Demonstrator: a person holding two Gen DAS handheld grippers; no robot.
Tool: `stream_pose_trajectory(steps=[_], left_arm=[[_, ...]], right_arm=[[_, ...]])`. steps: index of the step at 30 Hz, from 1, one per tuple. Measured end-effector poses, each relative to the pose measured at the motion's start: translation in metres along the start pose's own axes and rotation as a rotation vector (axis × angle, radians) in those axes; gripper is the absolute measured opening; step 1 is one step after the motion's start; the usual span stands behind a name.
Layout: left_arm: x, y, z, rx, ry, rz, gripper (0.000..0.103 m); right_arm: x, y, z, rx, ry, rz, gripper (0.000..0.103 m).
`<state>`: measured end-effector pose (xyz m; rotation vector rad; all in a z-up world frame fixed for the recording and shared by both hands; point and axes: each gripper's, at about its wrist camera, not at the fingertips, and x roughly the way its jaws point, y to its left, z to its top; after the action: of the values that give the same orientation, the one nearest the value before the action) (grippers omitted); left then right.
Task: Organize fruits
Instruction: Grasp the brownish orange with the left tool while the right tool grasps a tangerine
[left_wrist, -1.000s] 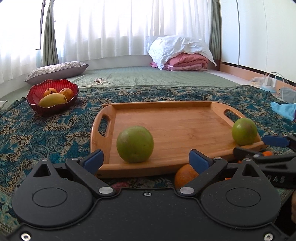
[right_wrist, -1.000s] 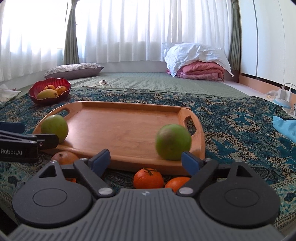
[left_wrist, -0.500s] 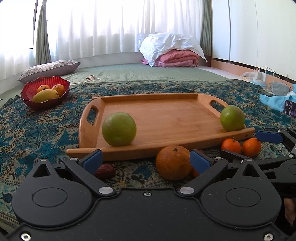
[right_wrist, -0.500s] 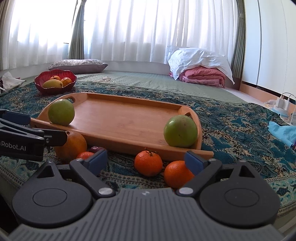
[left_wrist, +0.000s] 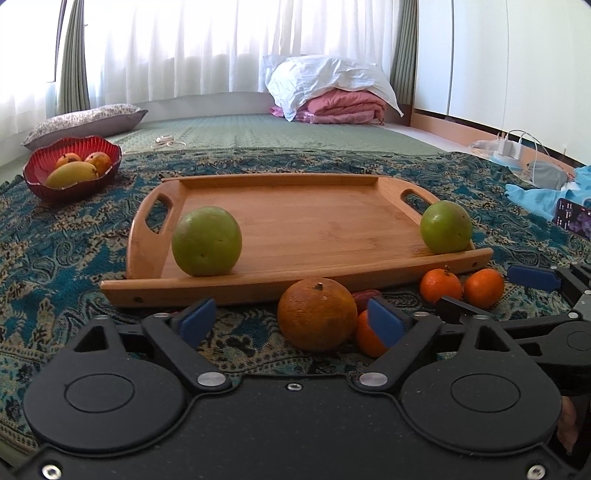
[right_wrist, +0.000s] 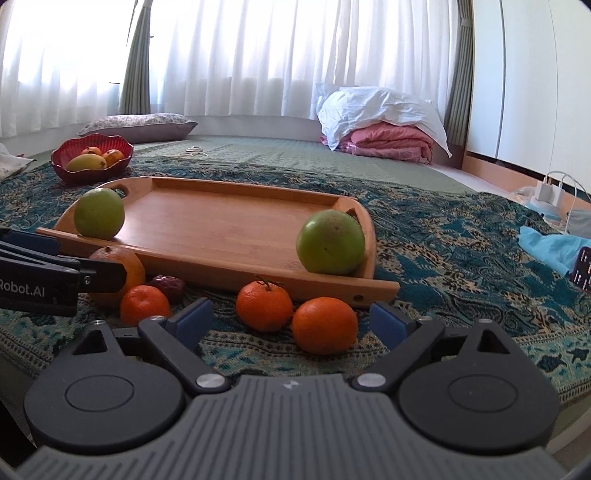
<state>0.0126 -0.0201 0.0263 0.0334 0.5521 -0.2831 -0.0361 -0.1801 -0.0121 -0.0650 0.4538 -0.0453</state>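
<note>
A wooden tray (left_wrist: 295, 221) lies on the patterned cloth with a green fruit (left_wrist: 206, 242) at its near left and another (left_wrist: 446, 227) at its near right. In front of it sit a large orange (left_wrist: 317, 314), several mandarins (left_wrist: 440, 285) and a dark date (left_wrist: 364, 295). My left gripper (left_wrist: 291, 323) is closing, with the large orange between its pads, close to the right one; neither pad presses on it. My right gripper (right_wrist: 290, 323) is open low over the cloth, with two mandarins (right_wrist: 264, 304) (right_wrist: 324, 325) in front of its gap.
A red bowl (left_wrist: 72, 168) of mangoes stands at the far left on the cloth. A blue cloth (right_wrist: 546, 245) and a phone (left_wrist: 572, 219) lie at the right. Chargers with cables (left_wrist: 511, 147) sit by the wall, and pillows and folded bedding (left_wrist: 332, 96) at the back.
Both grippers have drawn back from the tray and sunk, bringing the orange and mandarins on the cloth into view. The left pads stand closer together than half a second ago.
</note>
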Motion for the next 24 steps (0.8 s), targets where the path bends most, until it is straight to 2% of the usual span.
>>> stream_pose_trajectory(steps=[6,9,14,17,21,24], left_arm=[[0.005,0.000,0.000,-0.021,0.019,-0.025,0.068],[0.006,-0.001,0.000,-0.025,0.019,-0.033,0.063],[0.008,-0.002,0.001,-0.035,0.022,-0.039,0.059],[0.009,-0.002,0.001,-0.040,0.023,-0.039,0.059],[0.011,0.000,0.000,-0.053,0.028,-0.043,0.059],[0.014,0.001,0.000,-0.066,0.035,-0.049,0.059]], right_arm=[[0.004,-0.004,-0.004,0.027,0.024,0.016,0.097],[0.004,-0.002,-0.006,0.017,0.032,0.035,0.094],[0.004,0.001,-0.007,-0.004,0.027,0.025,0.088],[0.004,-0.001,-0.006,0.005,0.030,0.024,0.082],[0.003,-0.006,-0.006,0.027,0.025,-0.009,0.064],[0.003,-0.010,-0.004,0.053,0.026,-0.004,0.062]])
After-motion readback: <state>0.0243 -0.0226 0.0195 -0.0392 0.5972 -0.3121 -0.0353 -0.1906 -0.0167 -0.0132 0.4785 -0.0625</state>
